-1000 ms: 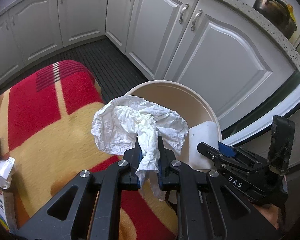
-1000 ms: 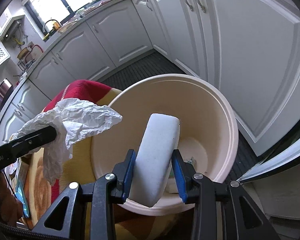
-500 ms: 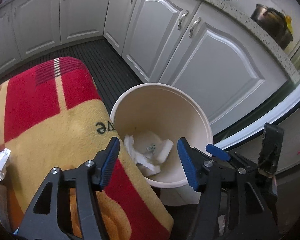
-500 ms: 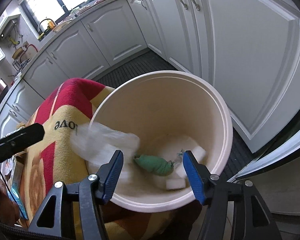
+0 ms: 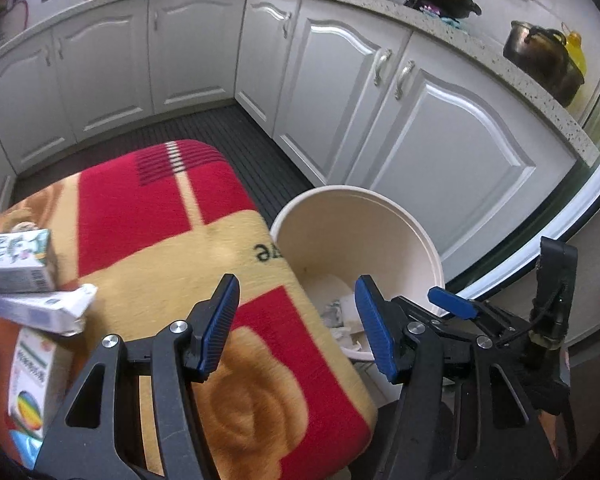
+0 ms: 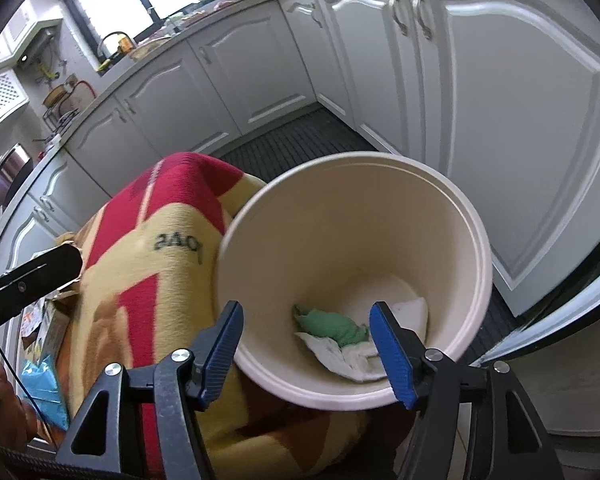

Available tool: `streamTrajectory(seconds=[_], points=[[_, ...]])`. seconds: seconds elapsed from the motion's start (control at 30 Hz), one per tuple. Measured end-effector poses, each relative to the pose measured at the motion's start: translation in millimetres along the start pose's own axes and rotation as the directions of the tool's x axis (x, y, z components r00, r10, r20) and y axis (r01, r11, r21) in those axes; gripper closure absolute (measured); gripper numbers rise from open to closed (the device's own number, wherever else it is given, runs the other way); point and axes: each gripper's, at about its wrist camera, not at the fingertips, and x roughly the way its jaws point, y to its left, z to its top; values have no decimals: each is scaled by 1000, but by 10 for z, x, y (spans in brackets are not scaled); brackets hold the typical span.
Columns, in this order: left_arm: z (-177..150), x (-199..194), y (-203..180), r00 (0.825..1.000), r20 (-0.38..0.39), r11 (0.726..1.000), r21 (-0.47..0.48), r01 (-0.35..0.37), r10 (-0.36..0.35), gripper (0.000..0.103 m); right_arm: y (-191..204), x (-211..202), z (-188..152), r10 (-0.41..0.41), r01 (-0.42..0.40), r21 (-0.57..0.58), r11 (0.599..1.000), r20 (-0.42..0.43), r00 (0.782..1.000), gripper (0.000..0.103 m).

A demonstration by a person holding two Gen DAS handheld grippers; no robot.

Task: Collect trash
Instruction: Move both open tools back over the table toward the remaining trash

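Tissue once pinched in the left claw (image 5: 296, 322) was gone from it; the jaws stood wide and empty above the blanket (image 5: 172, 240), beside the bin (image 5: 416, 236), with cartons (image 5: 16, 260) left to collect.

Right claw (image 6: 314, 344), also wide, had dropped its white block (image 6: 412, 310) into the bin (image 6: 476, 220) beside crumpled tissue (image 6: 340, 356) and green scrap (image 6: 332, 324).

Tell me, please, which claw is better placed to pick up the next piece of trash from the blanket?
Left. The left claw is open over the blanket, nearest the cartons; the right claw hangs over the bin.
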Motion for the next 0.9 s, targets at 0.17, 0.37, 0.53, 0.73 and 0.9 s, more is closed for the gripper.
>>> streamTrajectory(seconds=[0.17, 0.37, 0.53, 0.73, 0.9], points=[[-65, -194, 158, 998, 42, 999, -29, -36, 37, 44, 274, -110, -13, 8, -7, -59, 998, 24, 1000, 37], [-198, -437, 355, 995, 73, 996, -63, -70, 75, 44, 598, -204, -64, 28, -23, -117, 993, 38, 999, 36], [-299, -636, 535, 988, 102, 991, -88, -103, 112, 44, 824, -287, -91, 39, -30, -151, 988, 58, 998, 33], [-433, -895, 781, 977, 136, 982, -122, -146, 162, 44, 1104, -388, -129, 60, -43, -186, 982, 86, 995, 30], [-569, -1075, 980, 964, 154, 970, -143, -196, 218, 44, 1320, -408, -166, 80, -59, -226, 972, 85, 993, 28]])
